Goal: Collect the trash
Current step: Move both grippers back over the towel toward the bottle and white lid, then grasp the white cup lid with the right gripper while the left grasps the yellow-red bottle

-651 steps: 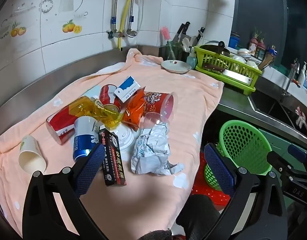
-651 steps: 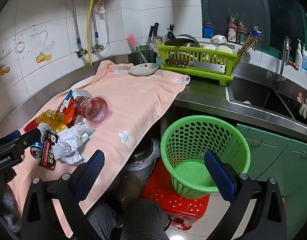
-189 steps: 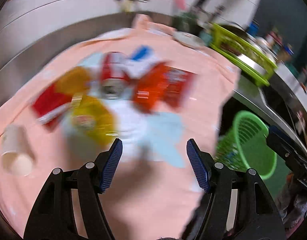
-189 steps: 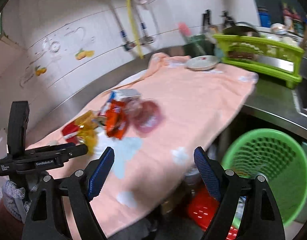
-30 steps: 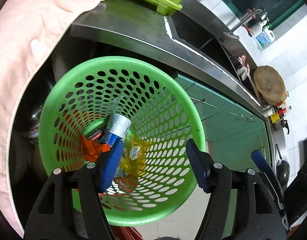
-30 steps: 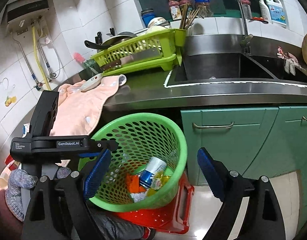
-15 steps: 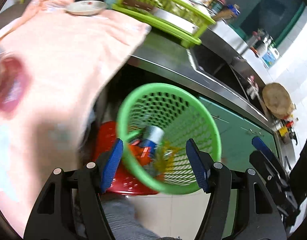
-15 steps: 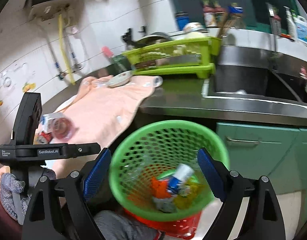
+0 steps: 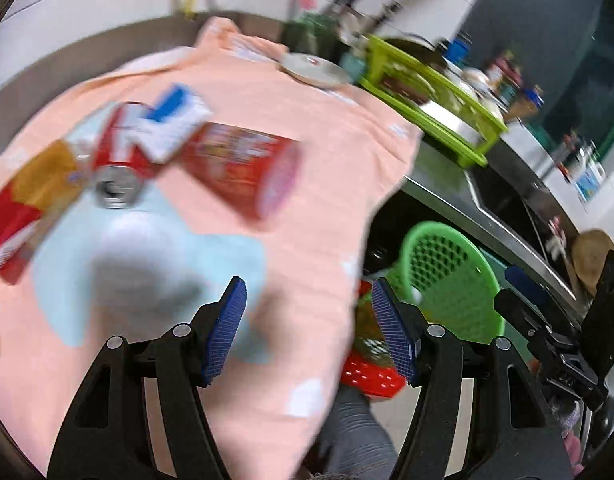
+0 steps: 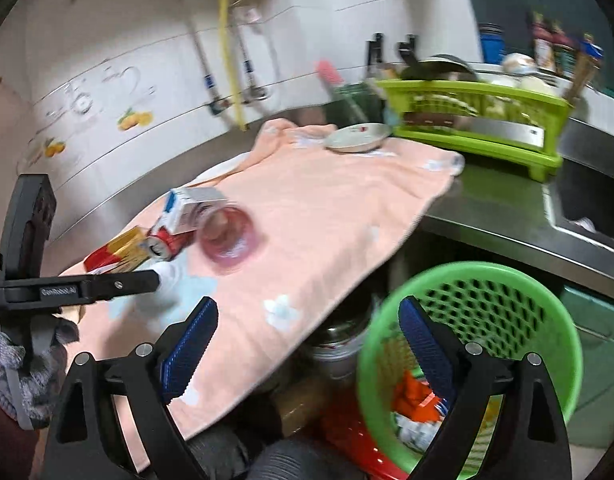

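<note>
Both grippers stand with fingers spread and empty: left gripper [image 9: 309, 322] over the towel [image 9: 307, 208], right gripper [image 10: 307, 344] near the basket [image 10: 547, 312]. Some trash [image 10: 417, 404] already lies in the basket, which sits below the bench edge. A red cup [image 9: 243, 170], a can [image 9: 117, 184] and a carton [image 9: 175, 122] lie together on the towel, uncollected. Judged step: reaching for the next item. The cup lies nearest; the left fingers would need to straddle it and close.
</note>
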`<state>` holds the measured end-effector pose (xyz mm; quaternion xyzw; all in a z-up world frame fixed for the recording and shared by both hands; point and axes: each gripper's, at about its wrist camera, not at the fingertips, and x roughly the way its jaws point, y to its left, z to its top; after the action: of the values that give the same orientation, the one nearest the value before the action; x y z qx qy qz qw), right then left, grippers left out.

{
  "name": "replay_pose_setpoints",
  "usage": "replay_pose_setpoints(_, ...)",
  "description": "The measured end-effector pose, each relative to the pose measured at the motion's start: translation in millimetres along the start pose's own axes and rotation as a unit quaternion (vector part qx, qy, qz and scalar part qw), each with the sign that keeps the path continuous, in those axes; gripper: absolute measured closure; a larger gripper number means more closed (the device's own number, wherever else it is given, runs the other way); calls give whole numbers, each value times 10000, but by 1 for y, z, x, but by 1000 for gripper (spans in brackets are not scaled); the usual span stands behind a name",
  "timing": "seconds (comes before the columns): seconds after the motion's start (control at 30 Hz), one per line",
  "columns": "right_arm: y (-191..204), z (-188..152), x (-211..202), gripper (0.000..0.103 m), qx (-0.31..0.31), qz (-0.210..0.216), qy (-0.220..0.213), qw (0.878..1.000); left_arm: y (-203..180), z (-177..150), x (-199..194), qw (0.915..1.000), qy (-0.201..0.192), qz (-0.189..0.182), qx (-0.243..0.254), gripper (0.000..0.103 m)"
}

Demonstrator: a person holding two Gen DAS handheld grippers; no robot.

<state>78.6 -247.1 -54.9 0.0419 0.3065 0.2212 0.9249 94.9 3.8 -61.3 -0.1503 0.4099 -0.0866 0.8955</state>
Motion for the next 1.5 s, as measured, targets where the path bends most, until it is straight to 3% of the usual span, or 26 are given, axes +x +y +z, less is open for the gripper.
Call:
replay_pose_setpoints(0.2, 39, 18, 23, 14, -177, 444, 78, 9988, 53, 13, -33, 9974, -333, 625, -158, 33)
replay_pose_setpoints(0.4, 75, 38, 47, 14, -402, 723, 249, 9963, 97, 36, -44, 9901, -425, 1338, -74, 30)
replay_pose_setpoints(0.63, 101, 68, 76, 14, -306, 1028, 585, 9925, 122, 53, -31, 9762, -195, 2045, 691, 21)
replay_pose_setpoints(0.83, 119, 106, 103, 14, -111, 1285, 985, 9867, 142, 61, -17, 9742, 185, 2063, 898, 17)
replay_pose_setpoints(0.93, 129, 107, 112, 14, -26, 1516, 1151, 9817, 152, 63, -13, 9720, 294, 2147, 911, 17)
replay_pose_setpoints(1.3, 204, 28, 148, 14, -1699, 1274, 1281, 9688, 177, 64, -7, 9770, 441, 1940, 769, 17)
replay_pose_setpoints(1.5, 221, 15, 175, 14, -2003, 1163, 1389, 9628, 186, 67, -2, 9762, 564, 1932, 805, 17)
